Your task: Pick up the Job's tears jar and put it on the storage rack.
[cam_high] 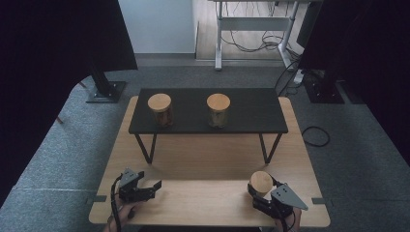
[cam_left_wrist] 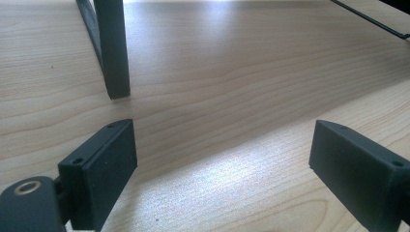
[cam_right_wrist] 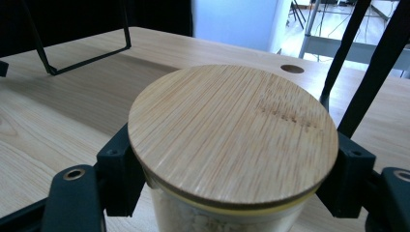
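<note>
A glass jar with a round bamboo lid (cam_right_wrist: 232, 135) sits between the jaws of my right gripper (cam_high: 261, 189), which is shut on the jar just under the lid near the table's front right. The jar (cam_high: 261, 182) shows pale contents below the lid. Two more bamboo-lidded jars stand on the black shelf (cam_high: 251, 111): one at the left (cam_high: 160, 109), one in the middle (cam_high: 218, 109). My left gripper (cam_high: 153, 188) rests near the front left of the table, jaws wide apart over bare wood (cam_left_wrist: 227, 159) with nothing between them.
The black shelf stands on thin metal legs (cam_high: 146, 147) on the light wooden table (cam_high: 208, 159); one leg (cam_left_wrist: 113, 53) is close ahead of my left gripper. Grey carpet surrounds the table, with black stand bases (cam_high: 104, 92) and cables (cam_high: 315, 135) on it.
</note>
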A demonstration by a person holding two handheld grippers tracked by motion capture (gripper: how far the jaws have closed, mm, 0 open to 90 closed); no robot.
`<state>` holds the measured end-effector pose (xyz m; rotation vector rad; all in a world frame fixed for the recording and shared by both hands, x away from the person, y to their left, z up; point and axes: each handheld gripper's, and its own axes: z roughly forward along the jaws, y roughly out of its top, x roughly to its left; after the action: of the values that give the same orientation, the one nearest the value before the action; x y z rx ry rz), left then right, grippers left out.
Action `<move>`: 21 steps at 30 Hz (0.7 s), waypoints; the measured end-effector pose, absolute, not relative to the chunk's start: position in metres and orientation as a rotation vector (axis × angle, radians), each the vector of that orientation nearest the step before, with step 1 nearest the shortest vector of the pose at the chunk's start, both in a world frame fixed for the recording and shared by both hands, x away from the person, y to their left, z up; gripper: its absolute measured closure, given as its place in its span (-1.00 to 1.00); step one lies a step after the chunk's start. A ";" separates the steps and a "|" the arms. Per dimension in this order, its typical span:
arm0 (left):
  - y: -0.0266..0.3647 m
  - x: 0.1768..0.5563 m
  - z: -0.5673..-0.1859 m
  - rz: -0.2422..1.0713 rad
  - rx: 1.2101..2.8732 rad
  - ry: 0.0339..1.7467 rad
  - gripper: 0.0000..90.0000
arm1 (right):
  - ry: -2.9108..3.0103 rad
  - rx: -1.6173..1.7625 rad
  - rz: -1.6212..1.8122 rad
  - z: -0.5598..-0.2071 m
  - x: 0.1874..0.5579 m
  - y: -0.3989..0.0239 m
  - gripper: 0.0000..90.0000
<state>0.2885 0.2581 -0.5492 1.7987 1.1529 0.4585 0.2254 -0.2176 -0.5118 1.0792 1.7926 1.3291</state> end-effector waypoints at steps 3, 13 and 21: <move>0.258 0.288 -0.549 0.459 1.798 1.153 -0.80 | 1.786 1.073 1.334 -0.509 0.224 -0.217 -0.45; 0.258 0.288 -0.549 0.461 1.798 1.154 -0.80 | 1.760 1.066 1.360 -0.500 0.219 -0.218 -0.45; 0.258 0.288 -0.549 0.459 1.797 1.154 -0.80 | 1.756 1.048 1.368 -0.495 0.217 -0.216 -0.45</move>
<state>0.2884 0.2582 -0.5492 1.7966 1.1544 0.4592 0.2165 -0.2159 -0.4949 1.0478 1.7564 1.3676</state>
